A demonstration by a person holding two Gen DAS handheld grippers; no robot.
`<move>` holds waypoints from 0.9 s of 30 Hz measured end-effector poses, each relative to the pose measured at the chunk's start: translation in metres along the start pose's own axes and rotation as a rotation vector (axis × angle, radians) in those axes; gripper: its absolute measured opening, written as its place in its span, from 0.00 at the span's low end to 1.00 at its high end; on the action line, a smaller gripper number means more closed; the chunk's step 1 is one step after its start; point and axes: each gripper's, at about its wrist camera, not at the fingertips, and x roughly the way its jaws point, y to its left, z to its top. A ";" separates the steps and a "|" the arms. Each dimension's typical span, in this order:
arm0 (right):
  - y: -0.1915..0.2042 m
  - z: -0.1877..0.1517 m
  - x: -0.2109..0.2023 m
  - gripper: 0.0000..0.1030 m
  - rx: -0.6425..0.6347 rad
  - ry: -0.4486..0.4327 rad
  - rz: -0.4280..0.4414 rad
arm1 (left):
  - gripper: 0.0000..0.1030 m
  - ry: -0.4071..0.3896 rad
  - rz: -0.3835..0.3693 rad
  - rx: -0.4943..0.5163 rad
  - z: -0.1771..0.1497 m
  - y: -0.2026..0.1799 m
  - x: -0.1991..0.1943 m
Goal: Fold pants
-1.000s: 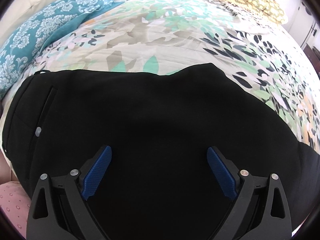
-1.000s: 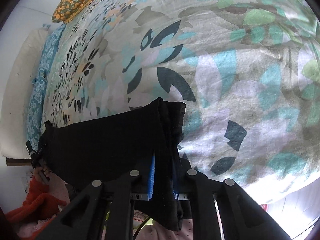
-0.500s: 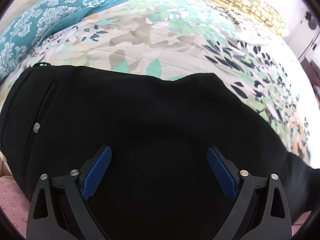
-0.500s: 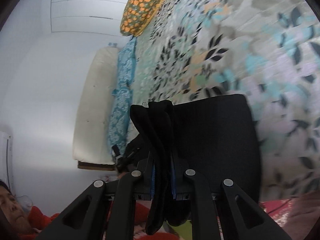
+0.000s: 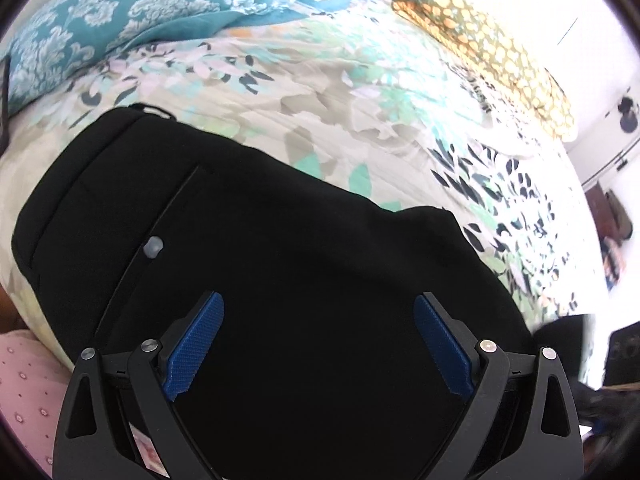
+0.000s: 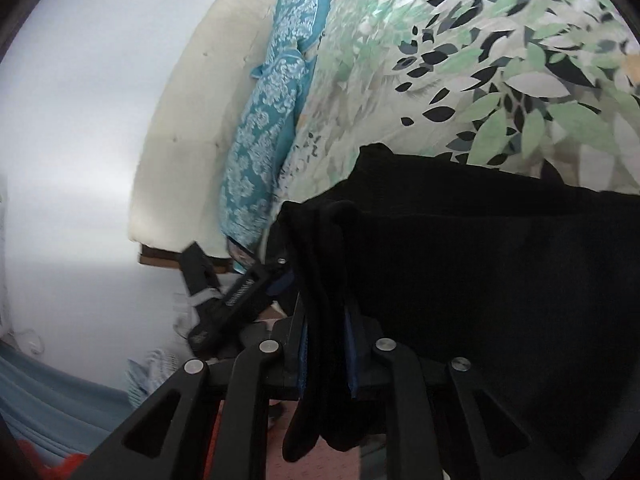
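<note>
Black pants [image 5: 280, 280] lie on a leaf-patterned bedspread [image 5: 340, 92], waistband at the left, a back pocket with a pale button [image 5: 153, 246] facing up. My left gripper [image 5: 318, 344] is open just above the seat of the pants, its blue pads wide apart. My right gripper [image 6: 326, 354] is shut on the bunched leg ends of the pants [image 6: 324, 280], holding them lifted over the rest of the pants [image 6: 500, 280]. The left gripper shows in the right wrist view [image 6: 240, 292] at the bed's edge.
A teal damask pillow [image 5: 104, 24] lies at the bed's head, also in the right wrist view [image 6: 264, 128]. An orange-flowered pillow [image 5: 492, 52] is at the far right. A cream headboard [image 6: 192, 120] stands against a white wall. Pink fabric [image 5: 24, 376] shows at the near left.
My right gripper has carried the leg ends toward the waistband, over the pants. My left gripper has drifted slightly and stayed open above the seat.
</note>
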 end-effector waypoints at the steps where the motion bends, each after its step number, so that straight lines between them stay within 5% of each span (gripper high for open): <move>1: 0.000 0.001 -0.001 0.39 -0.006 -0.003 -0.025 | 0.94 0.006 -0.009 -0.002 0.000 0.001 -0.001; 6: 0.001 -0.012 -0.071 0.69 -0.127 -0.127 -0.131 | 0.94 0.019 -0.149 0.062 -0.008 -0.009 -0.020; 9: -0.006 -0.025 -0.115 0.73 -0.204 -0.180 -0.263 | 0.91 0.044 -0.243 0.183 -0.020 -0.035 -0.026; 12: -0.018 -0.045 -0.149 0.73 -0.199 -0.236 -0.328 | 0.69 0.105 -0.290 0.331 -0.040 -0.072 -0.023; 18: -0.040 -0.080 -0.189 0.73 -0.183 -0.354 -0.356 | 0.53 0.163 -0.189 0.499 -0.065 -0.112 -0.002; 21: -0.039 -0.082 -0.197 0.73 -0.217 -0.376 -0.383 | 0.33 0.194 -0.163 0.502 -0.070 -0.112 0.009; 22: -0.037 -0.083 -0.198 0.73 -0.238 -0.375 -0.395 | 0.17 0.205 -0.159 0.502 -0.071 -0.112 0.013; 23: -0.035 -0.082 -0.196 0.73 -0.260 -0.367 -0.404 | 0.12 0.214 -0.150 0.498 -0.073 -0.111 0.015; 27: -0.030 -0.084 -0.176 0.73 -0.324 -0.285 -0.417 | 0.07 0.184 -0.118 0.503 -0.074 -0.108 0.005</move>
